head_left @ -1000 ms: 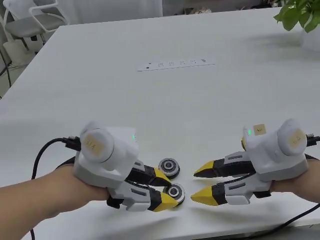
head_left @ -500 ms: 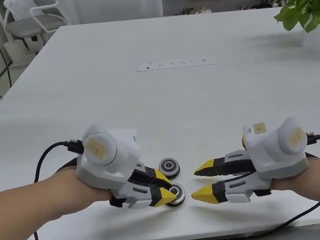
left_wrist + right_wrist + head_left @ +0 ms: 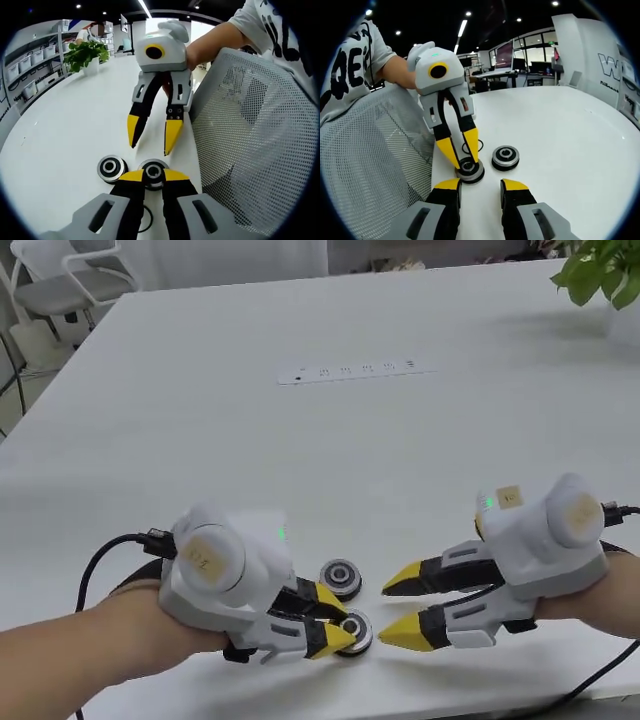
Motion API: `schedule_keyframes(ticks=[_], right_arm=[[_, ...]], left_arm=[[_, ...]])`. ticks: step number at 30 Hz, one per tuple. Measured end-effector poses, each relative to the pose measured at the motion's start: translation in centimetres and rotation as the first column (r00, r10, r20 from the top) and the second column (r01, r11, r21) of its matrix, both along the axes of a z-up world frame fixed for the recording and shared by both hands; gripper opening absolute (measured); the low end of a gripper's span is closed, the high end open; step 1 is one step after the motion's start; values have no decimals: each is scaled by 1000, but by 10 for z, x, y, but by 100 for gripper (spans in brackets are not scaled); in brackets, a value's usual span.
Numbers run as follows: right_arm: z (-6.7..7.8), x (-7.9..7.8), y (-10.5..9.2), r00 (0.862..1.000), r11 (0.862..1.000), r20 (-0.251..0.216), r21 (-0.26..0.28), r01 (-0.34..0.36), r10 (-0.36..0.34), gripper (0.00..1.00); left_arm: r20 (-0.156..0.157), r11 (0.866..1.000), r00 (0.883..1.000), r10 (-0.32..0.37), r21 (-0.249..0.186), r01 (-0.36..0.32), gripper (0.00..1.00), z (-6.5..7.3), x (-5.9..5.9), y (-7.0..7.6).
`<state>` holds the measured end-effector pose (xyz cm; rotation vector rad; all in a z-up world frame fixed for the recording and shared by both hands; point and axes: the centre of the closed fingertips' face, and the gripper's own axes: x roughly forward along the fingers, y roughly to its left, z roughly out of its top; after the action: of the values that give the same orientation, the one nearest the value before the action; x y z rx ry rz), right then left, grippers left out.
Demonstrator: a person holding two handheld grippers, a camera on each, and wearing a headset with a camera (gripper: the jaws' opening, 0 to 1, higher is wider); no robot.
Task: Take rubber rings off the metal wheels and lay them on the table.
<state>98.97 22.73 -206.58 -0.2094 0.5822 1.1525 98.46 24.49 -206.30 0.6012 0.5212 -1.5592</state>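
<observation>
The left tongs are pressed nearly together, pinching the near wheel at its rim, at the counter's front edge. The right tongs are spread, holding nothing, their yellow tips pointing at that wheel from just beside it. The far wheel, black tyre around a metal hub, lies flat just beyond the near one, apart from both tongs. In the right gripper view a loose rubber ring lies flat on the counter behind the left tongs.

The counter is plain matt white, with a white socket strip set in towards its far side. A potted plant stands at the far right corner, a white chair beyond the far left. A grey mesh chair back rises at the near edge, and shelves of bins line one wall.

A tan label sits on each gripper body, its writing too small to read. The person's T-shirt carries big black letters, partly "QE". A white wall panel shows a large "W"
</observation>
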Motion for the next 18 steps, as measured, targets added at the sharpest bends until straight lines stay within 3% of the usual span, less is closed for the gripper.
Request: schedule_keyframes(ticks=[11,18], right_arm=[[-8,-7,10,997,996,-8,-47,-76,75,26],[-12,-8,17,996,995,-16,-51,-87,87,26]], left_arm=[[-1,1000,1000,12,-12,-12,7,0,0,0],[-3,1000,1000,23,-17,-23,7,0,1,0]])
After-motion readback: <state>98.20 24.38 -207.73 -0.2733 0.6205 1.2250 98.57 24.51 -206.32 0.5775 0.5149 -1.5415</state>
